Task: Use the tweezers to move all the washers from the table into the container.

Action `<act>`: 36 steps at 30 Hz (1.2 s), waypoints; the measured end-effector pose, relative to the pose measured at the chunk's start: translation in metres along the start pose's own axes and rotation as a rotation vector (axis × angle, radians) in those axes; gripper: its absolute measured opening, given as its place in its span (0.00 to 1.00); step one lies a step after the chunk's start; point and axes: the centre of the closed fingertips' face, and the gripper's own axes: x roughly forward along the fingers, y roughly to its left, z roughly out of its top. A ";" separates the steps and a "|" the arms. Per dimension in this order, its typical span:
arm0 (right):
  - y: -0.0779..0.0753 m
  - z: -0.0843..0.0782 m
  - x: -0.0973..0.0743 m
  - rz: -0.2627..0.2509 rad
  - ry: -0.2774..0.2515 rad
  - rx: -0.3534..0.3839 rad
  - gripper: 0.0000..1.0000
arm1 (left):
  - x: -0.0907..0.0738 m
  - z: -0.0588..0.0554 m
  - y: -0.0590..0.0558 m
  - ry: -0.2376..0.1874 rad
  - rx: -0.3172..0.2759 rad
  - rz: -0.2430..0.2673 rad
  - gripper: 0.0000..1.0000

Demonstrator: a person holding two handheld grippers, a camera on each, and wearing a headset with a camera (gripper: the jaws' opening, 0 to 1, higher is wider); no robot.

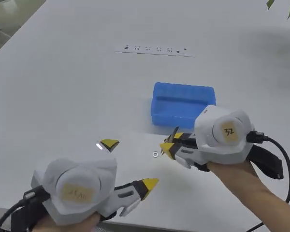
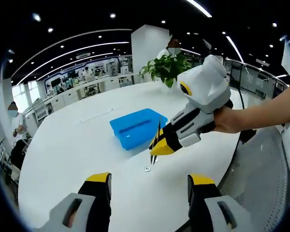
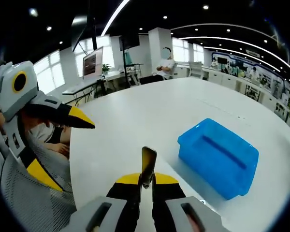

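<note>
The right gripper (image 1: 170,144) has its fingers (image 3: 128,181) clamped on the tweezers (image 3: 148,164) — a washer (image 1: 155,154) lies on the surface (image 1: 87,87) just off their tip, with the container (image 1: 182,104) beyond. The left gripper (image 1: 130,163) — fingers spread wide.

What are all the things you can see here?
Table: one, white, under everything.
Container: one, blue, on the table beyond the grippers.
Washer: one that I can make out, silver, on the table by the tweezers' tips.
Tweezers: one pair, dark, between the right gripper's jaws.
Power strip: one, white, far across the table.
Plant: one, green, beyond the table's far side.
Left gripper: one, white with yellow tips, open, nearest.
Right gripper: one, same colours, shut on the tweezers.
Hand: one, holding the right gripper.
</note>
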 end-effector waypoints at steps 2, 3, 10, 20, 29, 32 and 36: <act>-0.001 0.000 0.004 0.007 -0.004 0.023 0.04 | -0.002 -0.007 0.000 0.017 0.006 0.016 0.63; -0.001 0.000 0.006 0.011 -0.004 0.031 0.04 | -0.002 -0.011 0.000 0.028 0.017 0.025 0.63; -0.002 -0.006 0.012 0.017 0.022 0.034 0.04 | -0.002 -0.013 0.000 0.035 0.058 0.046 0.62; 0.008 0.001 0.005 0.005 0.020 -0.056 0.04 | 0.005 0.035 0.009 -0.091 0.005 -0.001 0.49; 0.003 -0.008 0.011 -0.028 0.068 -0.111 0.02 | 0.041 0.072 0.008 -0.118 0.071 -0.104 0.25; 0.002 -0.012 0.013 -0.025 0.083 -0.117 0.02 | 0.049 0.070 -0.003 -0.105 0.086 -0.151 0.23; 0.001 -0.011 0.015 -0.030 0.090 -0.121 0.02 | 0.055 0.066 -0.011 -0.092 0.109 -0.167 0.22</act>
